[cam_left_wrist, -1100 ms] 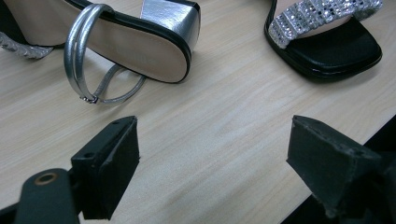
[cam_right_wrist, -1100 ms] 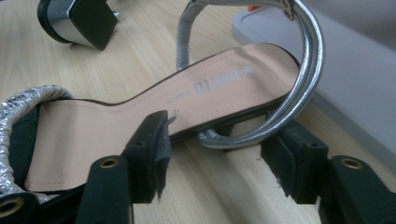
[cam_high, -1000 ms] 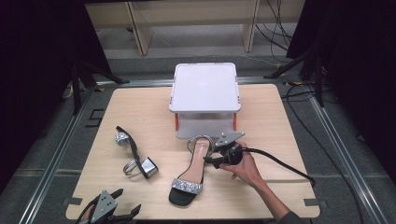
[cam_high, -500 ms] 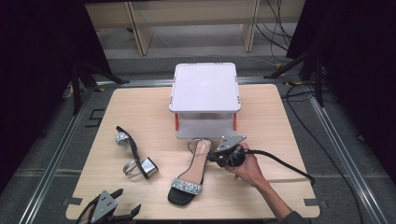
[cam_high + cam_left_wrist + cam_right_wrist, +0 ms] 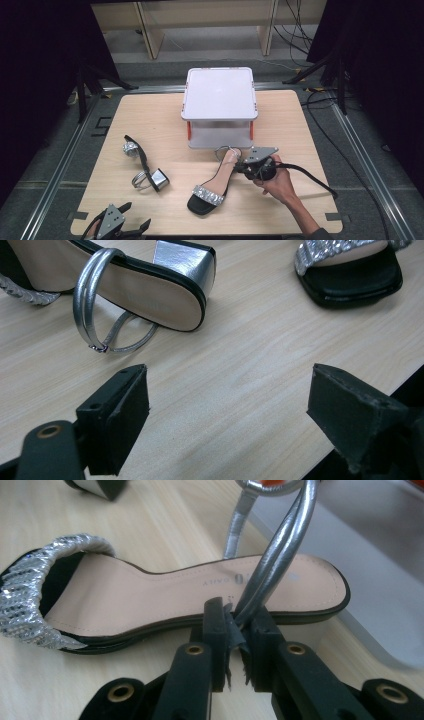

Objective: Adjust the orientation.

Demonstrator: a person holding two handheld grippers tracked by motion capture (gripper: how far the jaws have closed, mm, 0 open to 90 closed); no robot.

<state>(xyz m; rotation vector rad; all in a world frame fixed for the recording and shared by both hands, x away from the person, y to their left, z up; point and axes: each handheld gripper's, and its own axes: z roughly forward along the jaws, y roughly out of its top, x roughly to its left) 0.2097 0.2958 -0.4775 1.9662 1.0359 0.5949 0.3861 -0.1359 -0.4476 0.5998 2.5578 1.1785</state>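
Observation:
A black sandal [image 5: 216, 181] with a glittery silver toe band and a silver ankle strap stands upright on the table, just in front of the white box. My right gripper [image 5: 244, 168] is at its heel end, held by a hand. Its jaws are shut on the sandal's silver ankle strap [image 5: 272, 565], beside the tan insole [image 5: 175, 595] at my right gripper [image 5: 235, 617]. A matching second sandal [image 5: 145, 167] lies on its side to the left, its sole and silver block heel [image 5: 185, 260] facing my left gripper [image 5: 225, 400]. That left gripper [image 5: 120, 227] rests open at the table's front edge.
A white lidded box [image 5: 220, 95] with orange clasps stands at the table's middle back. The right gripper's black cable [image 5: 310, 177] trails right across the table. The wooden table [image 5: 150, 120] has bare surface to the left and right of the box.
The right gripper has shifted slightly to the right with the strap in it, swinging the sandal's heel end rightward. The left gripper and second sandal have not moved.

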